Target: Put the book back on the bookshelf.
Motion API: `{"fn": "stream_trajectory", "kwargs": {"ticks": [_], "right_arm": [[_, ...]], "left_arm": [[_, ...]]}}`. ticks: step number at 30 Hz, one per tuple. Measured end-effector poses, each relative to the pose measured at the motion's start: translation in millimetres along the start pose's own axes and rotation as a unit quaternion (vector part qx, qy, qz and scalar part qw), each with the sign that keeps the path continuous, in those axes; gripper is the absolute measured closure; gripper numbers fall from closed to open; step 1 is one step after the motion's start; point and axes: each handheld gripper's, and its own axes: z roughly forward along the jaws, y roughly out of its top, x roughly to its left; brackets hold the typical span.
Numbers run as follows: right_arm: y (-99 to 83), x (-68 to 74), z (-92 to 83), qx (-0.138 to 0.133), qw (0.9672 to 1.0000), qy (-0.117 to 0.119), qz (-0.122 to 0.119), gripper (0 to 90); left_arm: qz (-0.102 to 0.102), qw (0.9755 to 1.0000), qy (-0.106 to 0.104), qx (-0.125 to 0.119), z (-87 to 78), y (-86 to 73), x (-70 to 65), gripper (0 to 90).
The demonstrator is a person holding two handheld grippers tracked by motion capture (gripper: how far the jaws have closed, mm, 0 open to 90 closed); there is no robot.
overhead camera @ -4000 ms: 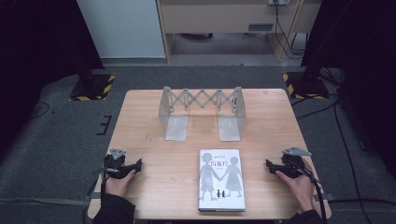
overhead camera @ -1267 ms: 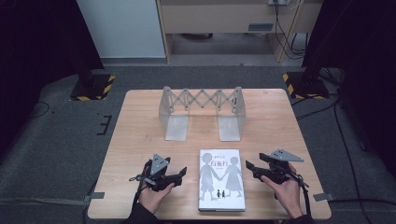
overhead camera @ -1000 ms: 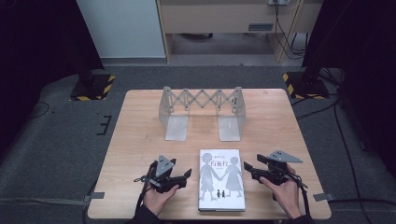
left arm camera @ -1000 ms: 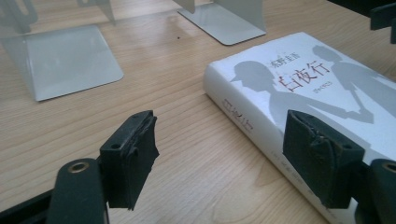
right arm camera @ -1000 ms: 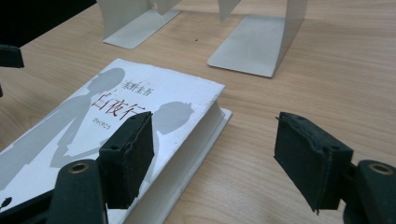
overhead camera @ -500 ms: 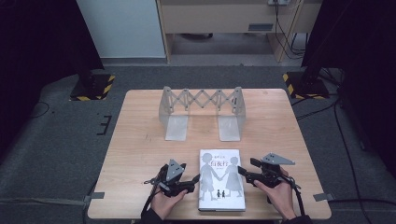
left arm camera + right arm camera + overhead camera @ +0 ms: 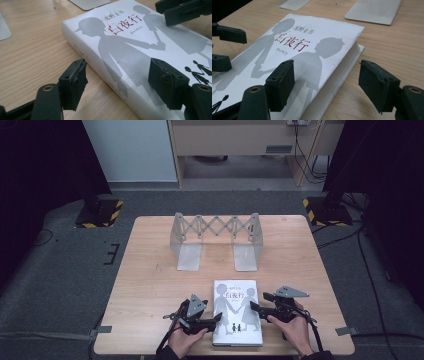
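Matt paper book [image 7: 237, 312], wooden table [image 7: 150, 270]

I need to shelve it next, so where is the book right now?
In the high view the book lies flat at the near edge of the table, between the left hand-held gripper and right hand-held gripper, short of the metal book rack.

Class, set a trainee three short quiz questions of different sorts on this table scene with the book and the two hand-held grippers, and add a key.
1. True or false: the white hardcover book with grey silhouettes lies flat on the light wooden table.
2. Which stands beyond the book: A) a red mug, B) a grey metal accordion-style book rack, C) a laptop?
3. Fill in: the left gripper straddles the book's spine edge; the right gripper straddles its ____ edge.

Key: 1 true; 2 B; 3 page (fore) edge, with both grippers' jaws open.
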Motion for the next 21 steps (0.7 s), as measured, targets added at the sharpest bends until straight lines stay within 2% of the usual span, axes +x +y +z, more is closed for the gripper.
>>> {"fn": "stream_trajectory", "kwargs": {"ticks": [7, 16, 21], "right_arm": [[-0.9, 0.1, 4.0, -0.002, 0.9999, 0.010, 0.007, 28.0], [-1.2, 0.2, 10.3, -0.001, 0.9993, 0.026, 0.027, 26.7], [-1.9, 0.9, 12.6, -0.003, 0.9991, 0.029, 0.030, 26.4]], "left_arm": [[-0.003, 0.9999, -0.015, -0.002, 3.6, 0.3, -1.2, 30.0], [-0.013, 0.9992, -0.037, -0.005, 8.0, 0.7, -2.3, 33.2], [-0.015, 0.9991, -0.040, -0.005, 8.3, 0.6, -2.7, 34.8]]}}
